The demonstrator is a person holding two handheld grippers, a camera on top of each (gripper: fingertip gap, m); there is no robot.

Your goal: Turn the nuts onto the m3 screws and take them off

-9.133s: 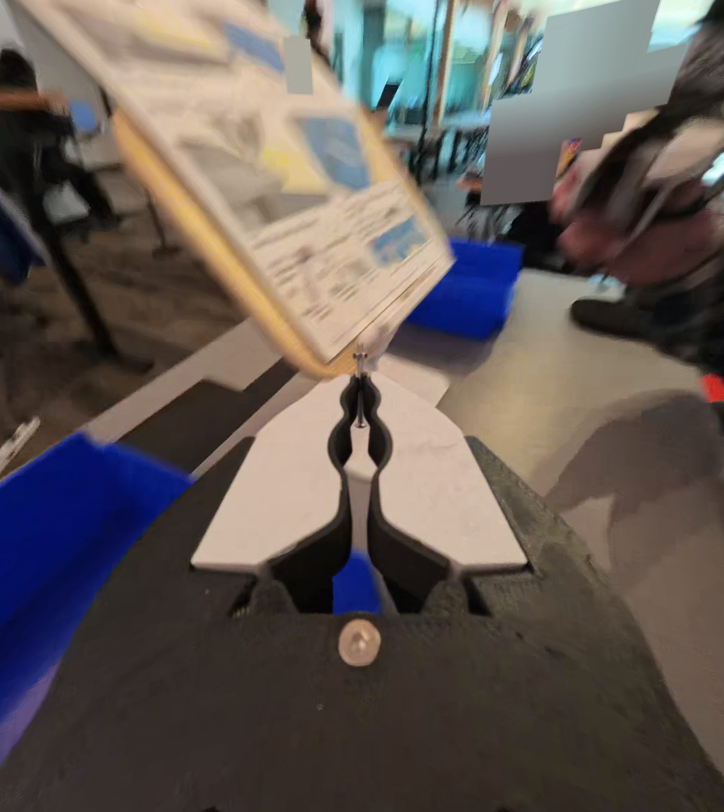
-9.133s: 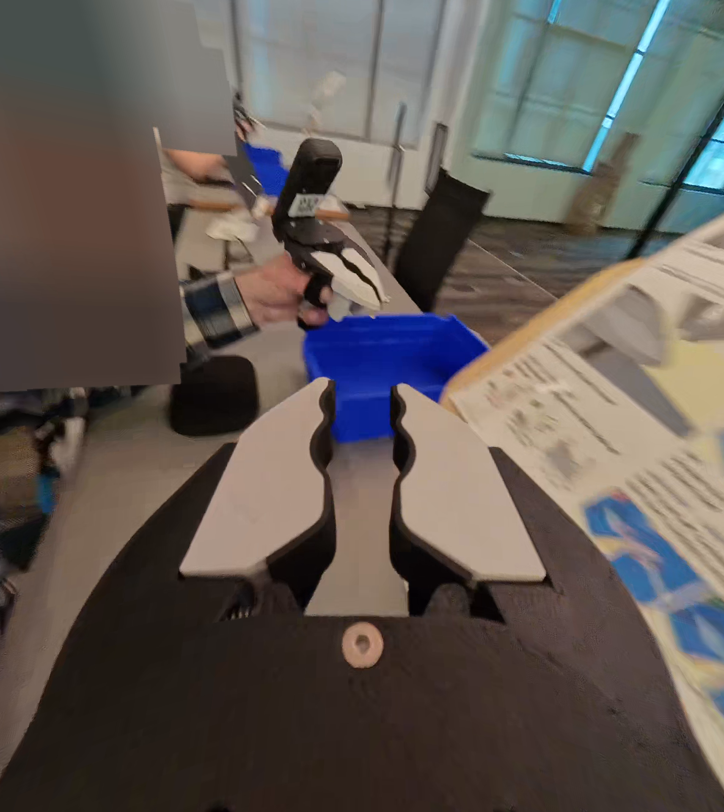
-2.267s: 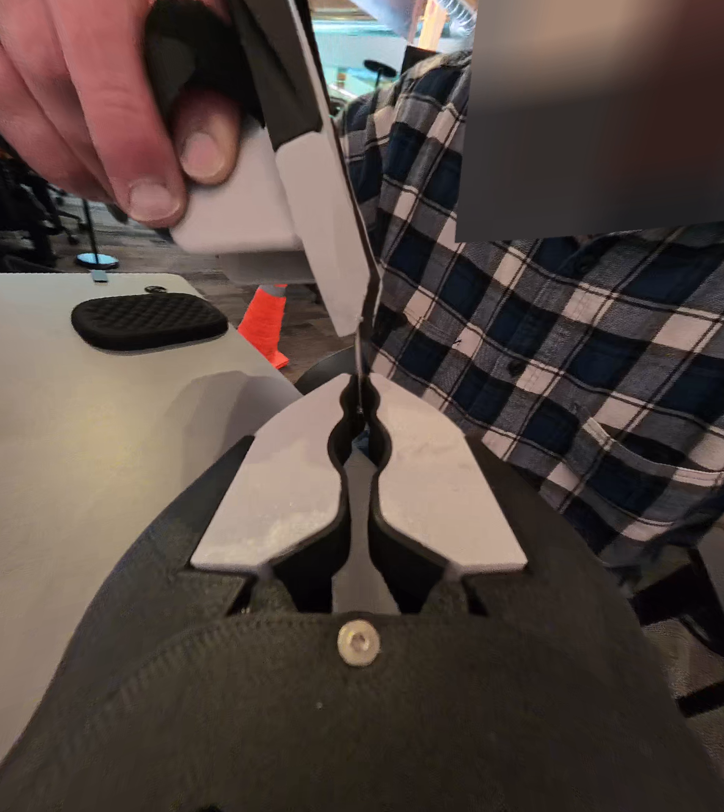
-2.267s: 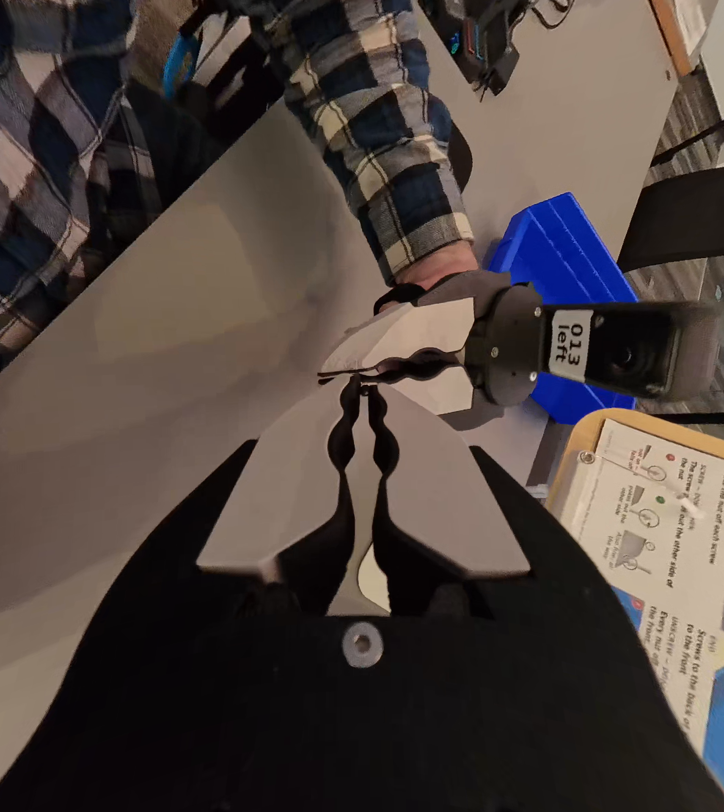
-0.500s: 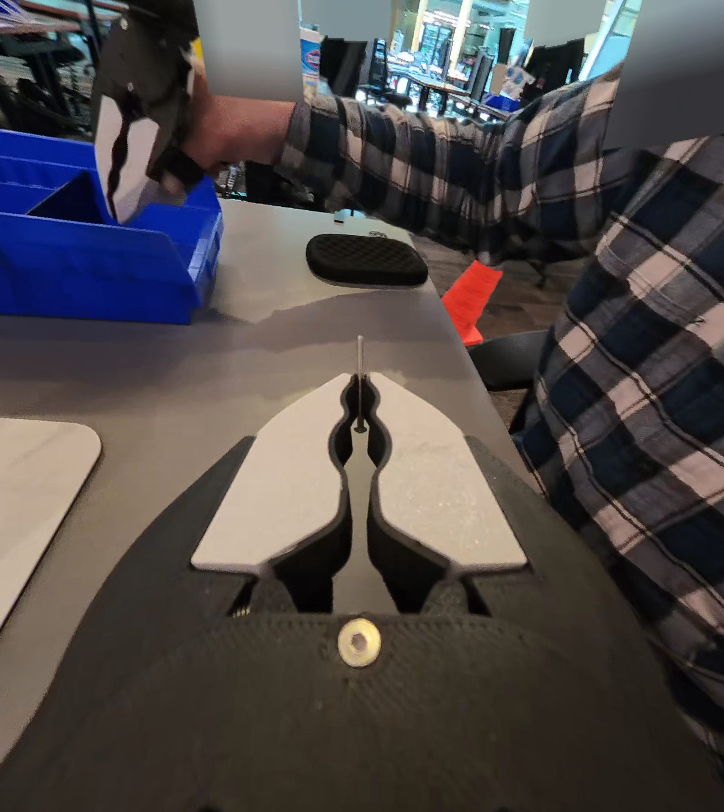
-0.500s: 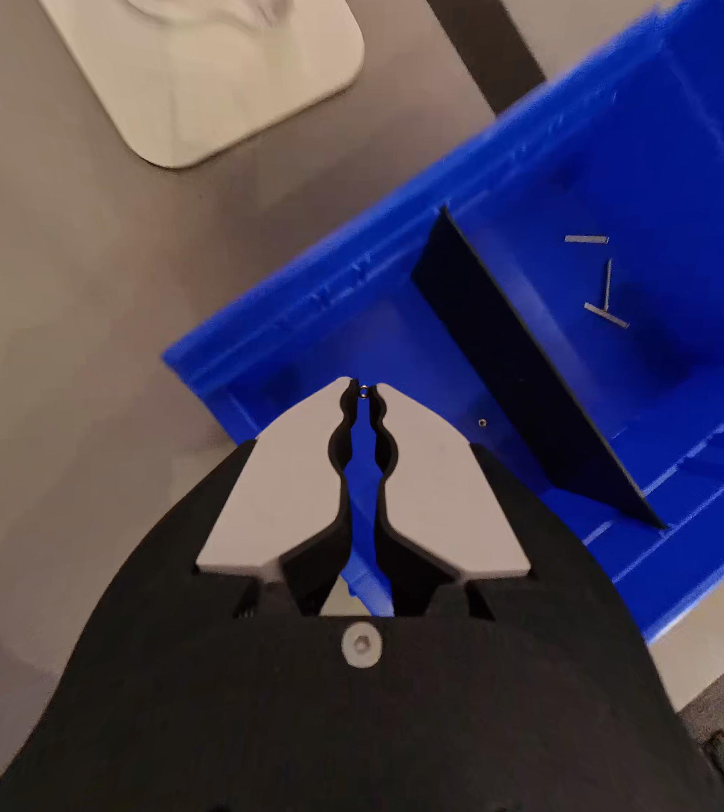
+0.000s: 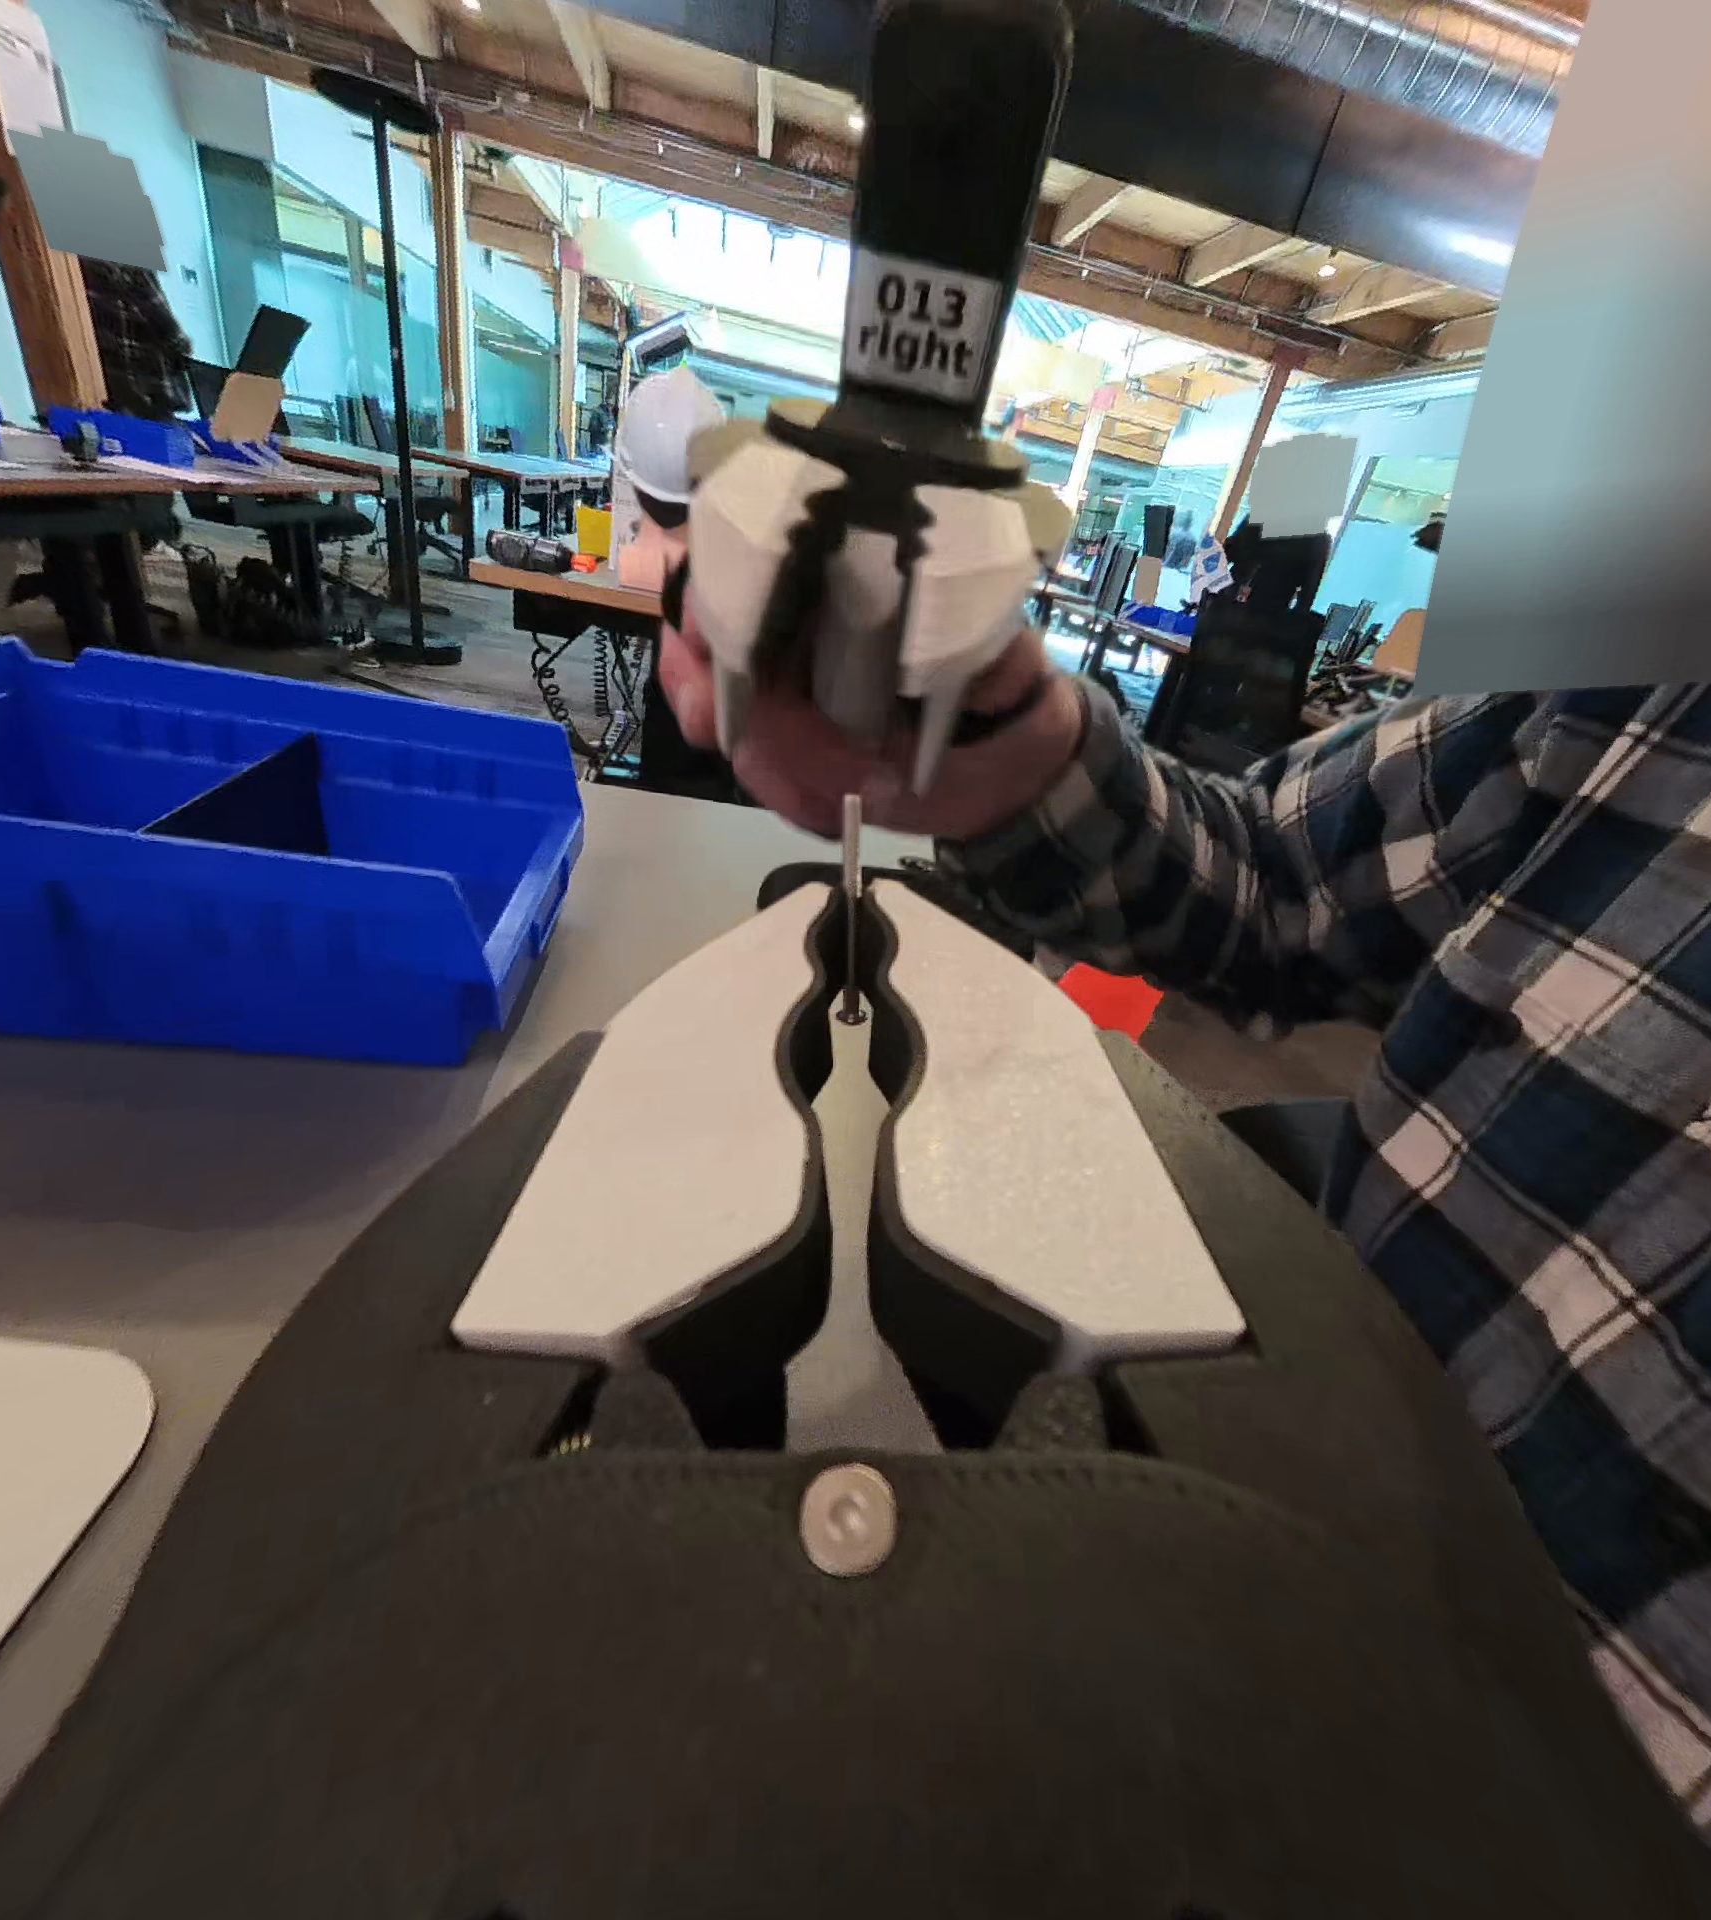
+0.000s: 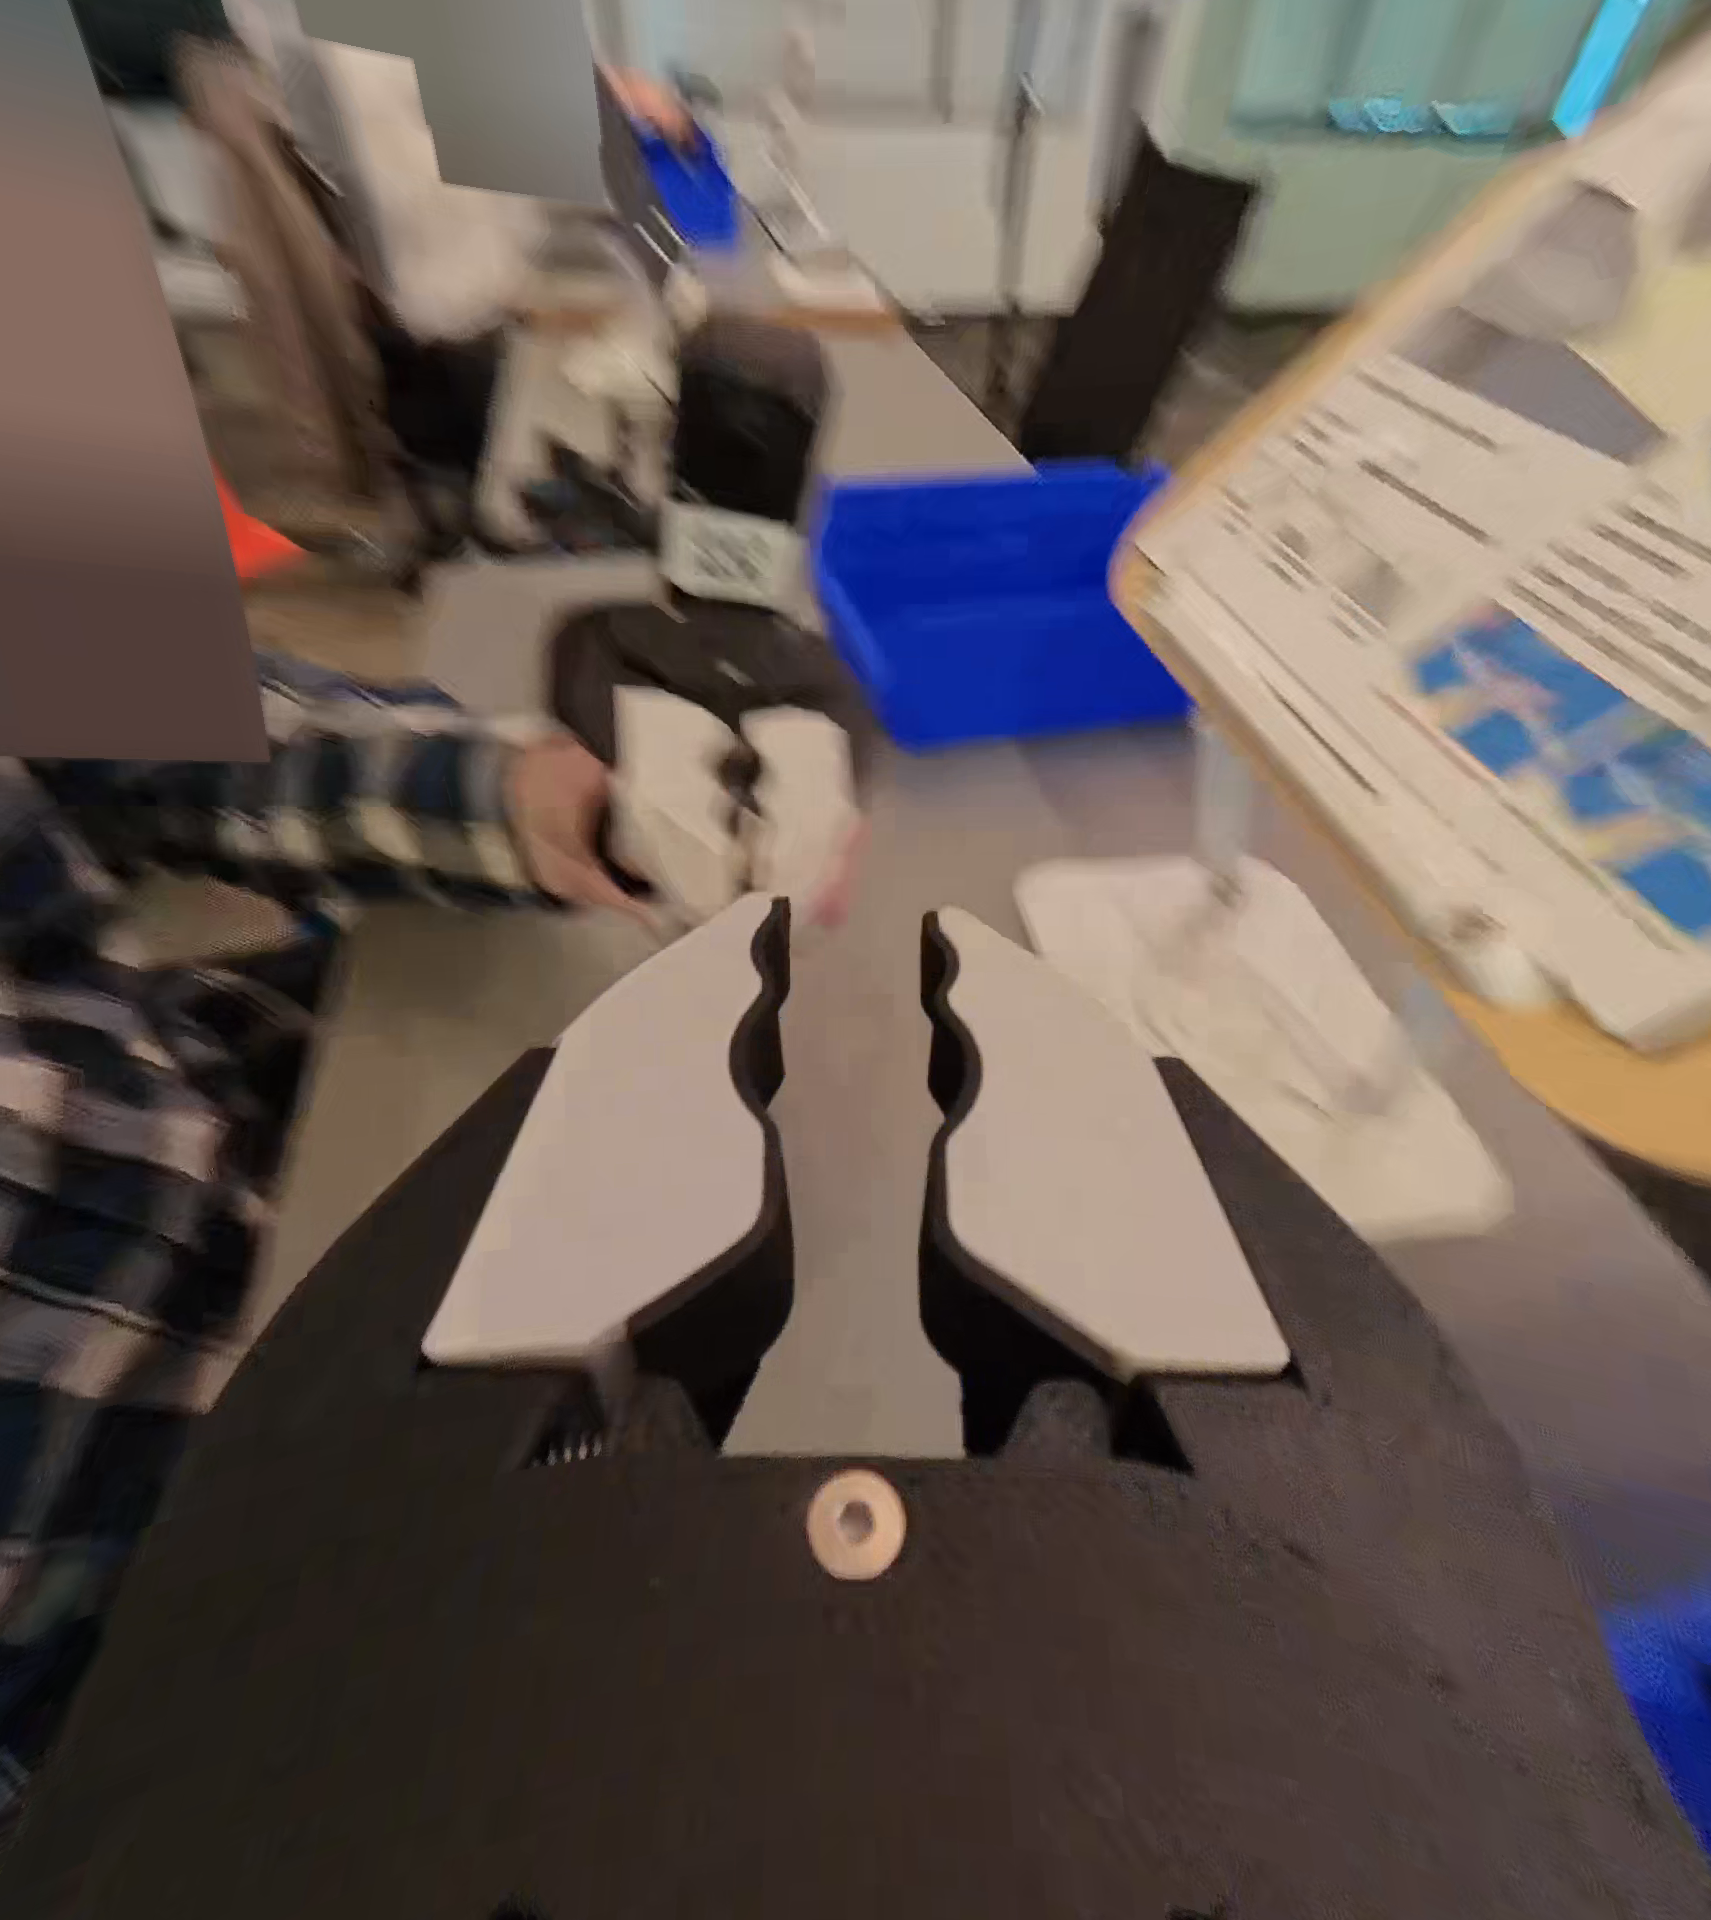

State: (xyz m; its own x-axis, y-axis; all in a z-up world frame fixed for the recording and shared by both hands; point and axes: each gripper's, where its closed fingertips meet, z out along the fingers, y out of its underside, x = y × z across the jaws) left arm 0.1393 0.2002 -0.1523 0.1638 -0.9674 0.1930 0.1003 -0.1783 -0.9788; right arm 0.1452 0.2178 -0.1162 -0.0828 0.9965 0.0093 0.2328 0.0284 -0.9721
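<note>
My left gripper [image 7: 853, 896] is shut on a thin metal screw [image 7: 851, 847]. The screw's head sits back between the fingers and its shaft sticks out past the tips. My right gripper [image 7: 828, 750], held in a hand, hangs just beyond and above the screw's tip, pointing down. Its fingers are apart with nothing between them. In the blurred right wrist view the right gripper [image 8: 853, 914] is open over the grey table [image 8: 851, 1195]. The left gripper [image 8: 726, 800] shows just ahead of it.
A blue divided bin [image 7: 207, 914] stands on the table at the left. A printed board [image 8: 1505, 571] on a white-based stand [image 8: 1246, 1049] is at the right. A second blue bin [image 8: 986, 603] sits farther off. A plaid sleeve [image 7: 1453, 935] fills the right. Some 5 cm of space lies between my two pairs of fingers.
Half a second ago my right gripper was nearly shut on a tiny metal piece over the blue bin. It is now open, holds nothing and faces the left gripper. The left gripper keeps the screw.
</note>
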